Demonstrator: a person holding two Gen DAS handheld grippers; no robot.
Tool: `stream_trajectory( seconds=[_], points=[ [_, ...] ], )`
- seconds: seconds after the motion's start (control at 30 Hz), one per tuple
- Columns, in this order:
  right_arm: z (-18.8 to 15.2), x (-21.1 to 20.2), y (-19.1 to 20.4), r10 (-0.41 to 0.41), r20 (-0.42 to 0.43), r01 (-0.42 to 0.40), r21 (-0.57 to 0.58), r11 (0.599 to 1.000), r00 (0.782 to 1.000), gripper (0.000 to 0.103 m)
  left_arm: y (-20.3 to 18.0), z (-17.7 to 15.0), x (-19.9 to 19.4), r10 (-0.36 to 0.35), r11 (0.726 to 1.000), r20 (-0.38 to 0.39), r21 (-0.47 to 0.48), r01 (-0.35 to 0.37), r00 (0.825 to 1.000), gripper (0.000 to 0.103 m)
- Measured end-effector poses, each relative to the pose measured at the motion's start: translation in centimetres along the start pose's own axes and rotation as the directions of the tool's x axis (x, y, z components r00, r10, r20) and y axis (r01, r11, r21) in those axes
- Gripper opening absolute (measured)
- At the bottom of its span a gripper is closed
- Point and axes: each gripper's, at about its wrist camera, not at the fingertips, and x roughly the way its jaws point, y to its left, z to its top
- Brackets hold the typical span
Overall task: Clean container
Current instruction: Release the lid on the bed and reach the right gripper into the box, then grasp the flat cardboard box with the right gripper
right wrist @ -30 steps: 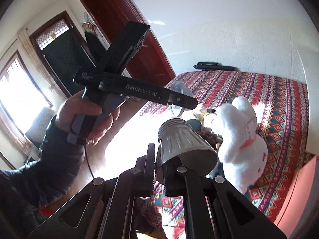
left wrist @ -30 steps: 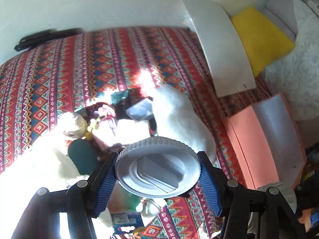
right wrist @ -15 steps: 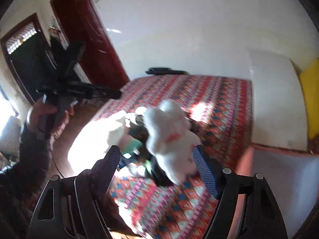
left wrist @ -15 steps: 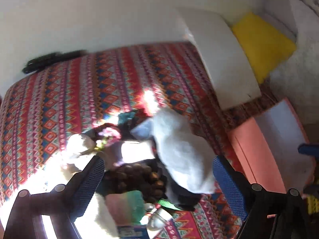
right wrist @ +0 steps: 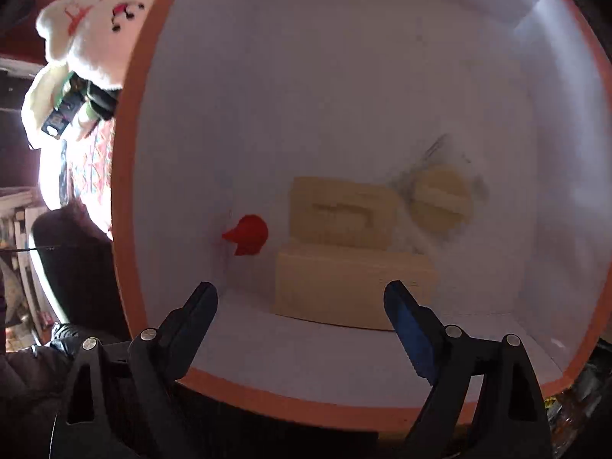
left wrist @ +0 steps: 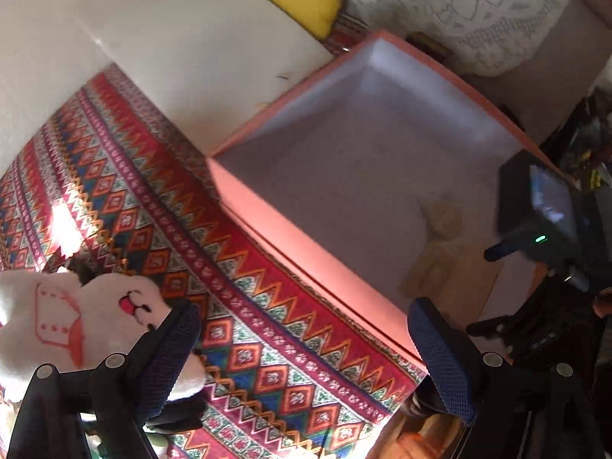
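Looking from the left wrist: left gripper spread wide, empty, over the patterned cloth; the orange box lies ahead and right of the jaws. Right wrist: right gripper also wide and empty, already over the box's white floor, the tan block straight ahead between the jaws, long axis crosswise, red scrap ahead-left. Right hand is nearer, by my read.

Orange container, white inside (open-topped); holds tan blocks.
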Motion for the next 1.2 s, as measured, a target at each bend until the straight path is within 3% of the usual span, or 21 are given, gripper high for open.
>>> stream_trajectory(
  seconds=[0.07,0.13,0.17,0.23,0.27,0.33,0.43,0.5,0.53,0.6,0.73,0.8,0.9,0.93,0.97,1.0,1.03,1.07,1.13,1.17,1.2],
  points=[
    [0.3,1.1,0.8,-0.082,-0.058,0.078,-0.073,0.994,0.995,0.095,-1.1,0.4,0.5,-0.003,1.000,-0.008,0.020,0.003,1.000,0.092],
    [0.5,2.3,1.6,-0.167,-0.109,0.150,-0.149,0.977,0.980,0.103,-1.1,0.5,0.8,-0.008,1.000,-0.013,0.018,0.008,1.000,0.092],
    [0.6,2.8,2.0,-0.210,-0.132,0.183,-0.189,0.965,0.969,0.102,-1.0,0.6,1.0,-0.011,1.000,-0.015,0.016,0.011,1.000,0.092],
    [1.5,3.2,-0.7,-0.465,-0.124,0.433,-0.217,0.875,0.876,0.102,-0.7,0.7,1.3,-0.014,1.000,-0.018,0.009,0.014,1.000,0.092],
    [2.1,3.3,-2.7,-0.570,-0.113,0.541,-0.212,0.814,0.814,0.103,-0.3,0.7,1.5,-0.015,1.000,-0.020,-0.002,0.015,1.000,0.092],
    [3.7,0.5,-7.1,-0.397,-0.070,0.398,0.002,0.917,0.915,0.098,0.6,0.8,2.1,-0.014,0.999,-0.022,-0.030,0.014,1.000,0.092],
    [3.3,-4.0,-11.4,-0.271,0.077,0.249,0.214,0.944,0.960,0.096,2.1,0.6,2.6,-0.024,0.997,-0.025,-0.071,0.022,0.999,0.092],
    [2.1,-3.2,-10.6,-0.161,0.005,0.158,0.156,0.975,0.987,0.097,2.8,0.5,2.9,-0.033,0.996,-0.029,-0.087,0.031,0.999,0.092],
    [1.5,-1.9,-9.4,-0.118,-0.071,0.125,0.101,0.987,0.990,0.099,3.0,0.5,2.9,-0.028,0.996,-0.030,-0.090,0.025,0.999,0.092],
    [-0.1,1.5,-6.2,-0.102,-0.232,0.094,-0.047,0.994,0.967,0.101,3.2,0.5,3.0,-0.030,0.995,-0.026,-0.094,0.028,0.999,0.092],
    [0.5,6.8,-5.7,-0.180,-0.388,0.162,-0.078,0.984,0.904,0.102,2.9,0.4,3.2,-0.058,0.994,-0.018,-0.091,0.056,0.998,0.092],
    [1.7,7.1,-5.7,-0.186,-0.411,0.154,-0.109,0.982,0.893,0.103,2.7,0.3,3.1,-0.066,0.994,-0.016,-0.086,0.064,0.998,0.092],
    [4.7,1.8,-8.0,-0.123,-0.183,0.133,0.046,0.990,0.975,0.102,2.6,-0.3,2.7,-0.076,0.994,-0.012,-0.081,0.075,0.997,0.092],
    [6.0,-0.8,-9.7,-0.192,-0.059,0.199,0.139,0.970,0.980,0.100,2.7,-0.4,2.6,-0.072,0.994,-0.010,-0.086,0.071,0.997,0.092],
    [6.7,-3.2,-11.5,-0.278,0.025,0.265,0.225,0.938,0.960,0.099,3.0,-0.4,2.5,-0.066,0.993,-0.007,-0.095,0.065,0.998,0.092],
    [6.9,-5.1,-13.2,-0.298,0.086,0.261,0.299,0.918,0.951,0.100,3.2,-0.2,2.4,-0.061,0.992,-0.004,-0.107,0.060,0.998,0.092],
    [6.6,-6.2,-13.8,-0.223,0.124,0.177,0.304,0.936,0.967,0.100,3.4,-0.1,2.4,-0.058,0.991,-0.002,-0.118,0.057,0.998,0.092],
    [6.3,-7.2,-14.2,-0.138,0.159,0.086,0.299,0.950,0.977,0.099,3.5,-0.1,2.2,-0.058,0.991,0.001,-0.121,0.058,0.998,0.092],
    [5.8,-7.9,-11.2,-0.127,0.176,0.114,0.081,0.990,0.976,0.102,3.6,-0.1,2.1,-0.061,0.991,0.004,-0.120,0.061,0.998,0.092],
    [5.5,-8.1,-9.6,-0.124,0.183,0.132,-0.034,0.991,0.975,0.102,3.7,-0.1,2.0,-0.063,0.991,0.004,-0.117,0.063,0.998,0.092],
    [5.4,-7.7,-8.3,-0.196,0.181,0.222,-0.134,0.966,0.964,0.102,3.7,0.0,2.0,-0.061,0.991,0.003,-0.120,0.061,0.998,0.092]
  ],
)
